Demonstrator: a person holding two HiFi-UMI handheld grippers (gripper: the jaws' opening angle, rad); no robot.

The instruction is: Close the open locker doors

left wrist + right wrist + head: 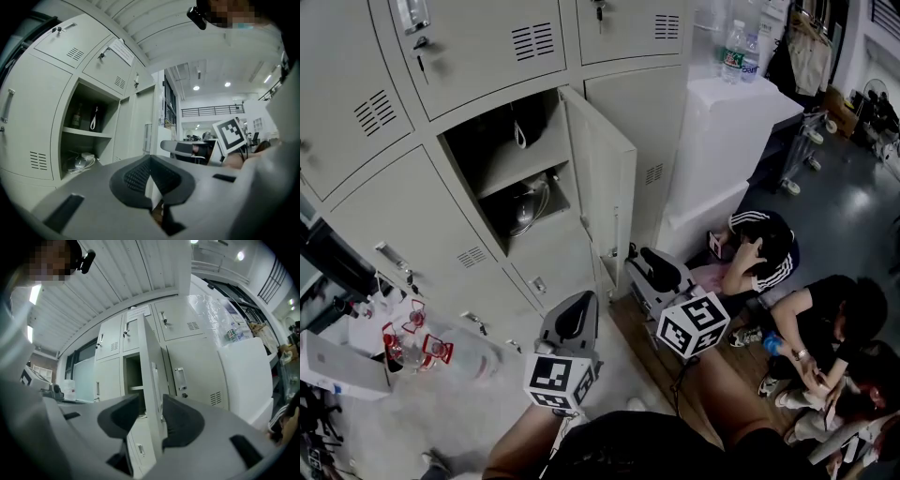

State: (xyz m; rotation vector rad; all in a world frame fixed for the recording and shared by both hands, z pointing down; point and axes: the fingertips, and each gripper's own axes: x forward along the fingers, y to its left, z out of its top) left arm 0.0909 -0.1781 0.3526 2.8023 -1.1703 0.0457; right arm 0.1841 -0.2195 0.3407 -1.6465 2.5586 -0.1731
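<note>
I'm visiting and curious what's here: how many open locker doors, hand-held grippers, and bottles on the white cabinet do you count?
Open locker door: 1
Grippers: 2 (left gripper, right gripper)
Bottles: 2
Total: 5

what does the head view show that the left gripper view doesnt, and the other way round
Only the head view: people sitting on the floor at right. Only the left gripper view: ceiling lights, a balcony railing, and the left gripper close up, jaws shut. Both: the open locker with its door swung out and a cable on the lower shelf.
</note>
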